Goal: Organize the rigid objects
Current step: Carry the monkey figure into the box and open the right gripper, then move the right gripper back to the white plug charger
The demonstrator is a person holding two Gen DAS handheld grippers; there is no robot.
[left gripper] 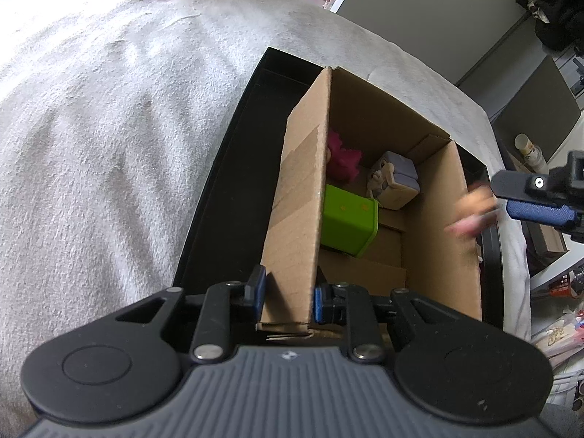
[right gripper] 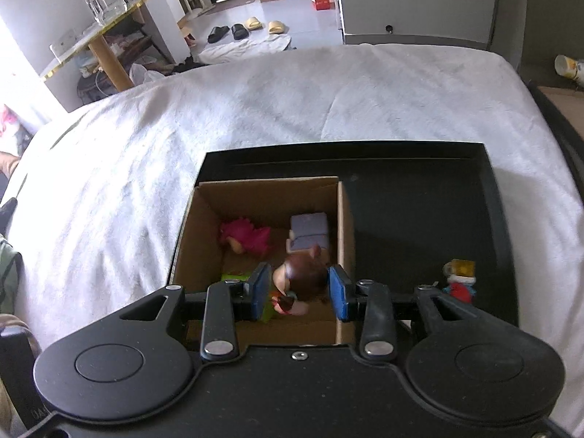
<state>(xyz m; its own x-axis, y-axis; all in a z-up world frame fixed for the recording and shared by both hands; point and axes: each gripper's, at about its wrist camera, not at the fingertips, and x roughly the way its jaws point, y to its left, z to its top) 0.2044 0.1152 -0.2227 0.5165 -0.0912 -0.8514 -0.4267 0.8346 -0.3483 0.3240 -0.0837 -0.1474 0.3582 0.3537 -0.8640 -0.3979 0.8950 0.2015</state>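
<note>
Left tongs (left gripper: 286, 299) clenched on the near wall of the cardboard box (left gripper: 299, 197), steadying it inside the black tray (right gripper: 419, 219) on the bed (right gripper: 255, 109). Right tongs (right gripper: 300, 290) over the box's open top; brown-haired figurine (right gripper: 303, 273) between the pads, which look clear of it, so likely released mid-drop. Keep the box pinned, lift straight up, then go for the red-and-yellow toy (right gripper: 460, 279) at the tray's right side.

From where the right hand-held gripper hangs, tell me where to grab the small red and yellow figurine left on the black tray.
Grip the red and yellow figurine across its red lower body, coming straight down from above. It appears to stand alone on the black tray, clear of the cardboard box, so both sides look free; its yellow top looks blockier and wider.
</note>
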